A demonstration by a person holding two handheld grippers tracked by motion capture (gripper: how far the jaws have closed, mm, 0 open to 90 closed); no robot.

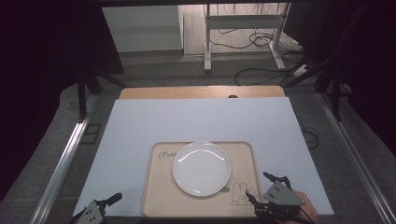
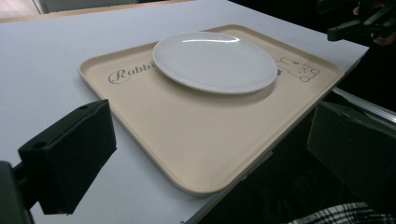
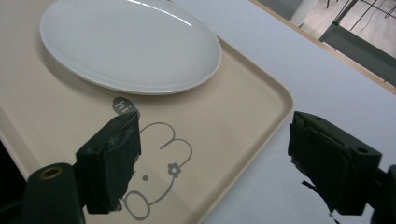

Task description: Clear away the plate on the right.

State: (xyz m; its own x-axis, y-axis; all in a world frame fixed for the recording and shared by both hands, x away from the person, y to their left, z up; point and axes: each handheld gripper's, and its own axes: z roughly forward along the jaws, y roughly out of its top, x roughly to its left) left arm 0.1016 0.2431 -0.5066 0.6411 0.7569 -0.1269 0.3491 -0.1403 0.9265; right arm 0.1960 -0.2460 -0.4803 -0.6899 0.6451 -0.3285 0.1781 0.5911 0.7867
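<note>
Right now both of my tools hang at the near edge of the table with nothing between their jaws: my right gripper [image 1: 267, 187] stands spread wide over the near right corner of the beige rectangular plastic tray [image 1: 157, 196], one jaw above the printed rabbit drawing [image 3: 159, 177], the other out over the pale grey tabletop [image 1: 196, 119]. My left gripper [image 1: 100, 207] is parted too, near the tray's near left corner. The round white ceramic plate [image 1: 201, 168] lies flat in the middle of the tray, touching neither tool. To lift the tray well, I judge I should straddle its raised rim with each pair of jaws, bite at matching spots on both sides, and keep it level so the glossy plate does not slide.
</note>
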